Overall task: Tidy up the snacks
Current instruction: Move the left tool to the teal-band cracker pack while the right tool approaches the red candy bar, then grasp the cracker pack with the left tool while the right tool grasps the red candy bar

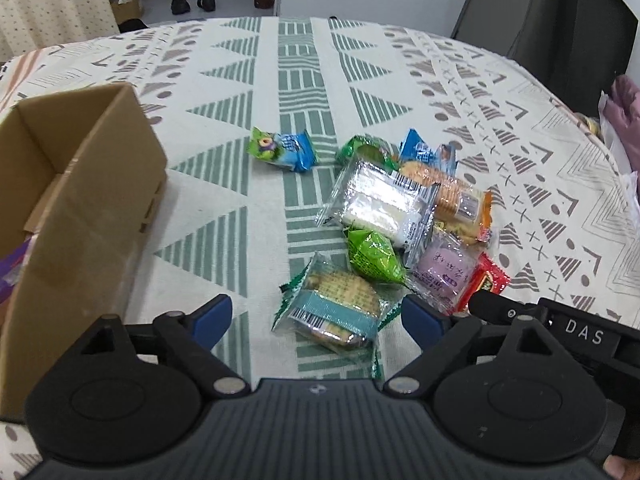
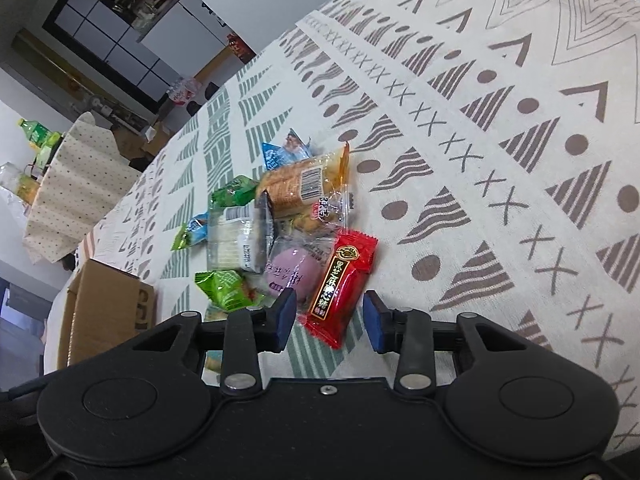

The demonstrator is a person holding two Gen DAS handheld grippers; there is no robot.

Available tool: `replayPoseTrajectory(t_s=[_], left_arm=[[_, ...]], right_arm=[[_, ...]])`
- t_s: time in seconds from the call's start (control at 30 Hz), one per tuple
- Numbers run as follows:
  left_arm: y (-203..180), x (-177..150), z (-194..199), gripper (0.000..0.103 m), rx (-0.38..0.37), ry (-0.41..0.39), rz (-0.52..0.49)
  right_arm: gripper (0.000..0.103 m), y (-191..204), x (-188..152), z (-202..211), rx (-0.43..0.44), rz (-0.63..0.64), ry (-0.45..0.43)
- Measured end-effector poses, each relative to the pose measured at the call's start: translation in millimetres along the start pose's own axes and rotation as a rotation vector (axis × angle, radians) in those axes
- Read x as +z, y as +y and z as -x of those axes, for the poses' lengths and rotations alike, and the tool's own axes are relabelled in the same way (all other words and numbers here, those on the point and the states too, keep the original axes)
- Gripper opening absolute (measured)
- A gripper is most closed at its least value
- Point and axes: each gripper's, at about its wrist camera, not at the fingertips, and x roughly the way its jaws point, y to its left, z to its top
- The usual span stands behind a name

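Both tools spread wide: left tool (image 1: 316,316) straddles the green-edged clear cracker packet (image 1: 334,308) at lower centre, right tool (image 2: 330,318) brackets the glossy red candy wrapper (image 2: 342,286). Slick film could squirt free on closing.

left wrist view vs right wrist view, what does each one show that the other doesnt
Only the left wrist view shows the teal-banded cracker pack lying between the open left gripper, the inside of the cardboard box, and a pair of black shoes on the floor.

Only the right wrist view shows the whole red candy packet between the open right gripper, plus green bottles far off.

Both show the patterned tablecloth, the snack pile with the purple packet, the clear white-wafer pack, and the orange biscuit pack.
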Motion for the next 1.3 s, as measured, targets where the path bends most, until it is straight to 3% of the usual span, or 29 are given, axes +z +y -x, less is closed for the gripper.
replayPoseTrajectory(t_s=[0.23, 0.43, 0.6, 0.67, 0.77, 0.9, 1.3], left_arm=[[-4, 0, -25, 0.088, 0.007, 0.037, -0.016], [-10, -3, -34, 0.079, 0.013, 0.029, -0.023], [-13, -4, -34, 0.065, 0.008, 0.021, -0.031], [-12, -3, -32, 0.060, 0.001, 0.025, -0.040], [-7, -3, -27, 0.055, -0.012, 0.027, -0.042], [-1, -4, -13, 0.054, -0.004, 0.003, -0.024], [17, -4, 39, 0.053, -0.090, -0.126, 0.028]], right_arm=[[0.036, -1, 4, -12, -0.004, 0.003, -0.003], [0.035, 4, 4, -19, -0.023, 0.039, -0.026], [0.035, 9, 4, -22, -0.047, 0.077, -0.037], [0.025, 11, 3, -22, -0.077, 0.098, -0.039], [0.022, 13, 1, -21, -0.092, 0.116, -0.038], [0.020, 13, -1, -13, -0.096, 0.105, -0.035], [0.020, 30, -7, 28, -0.095, 0.086, -0.091]])
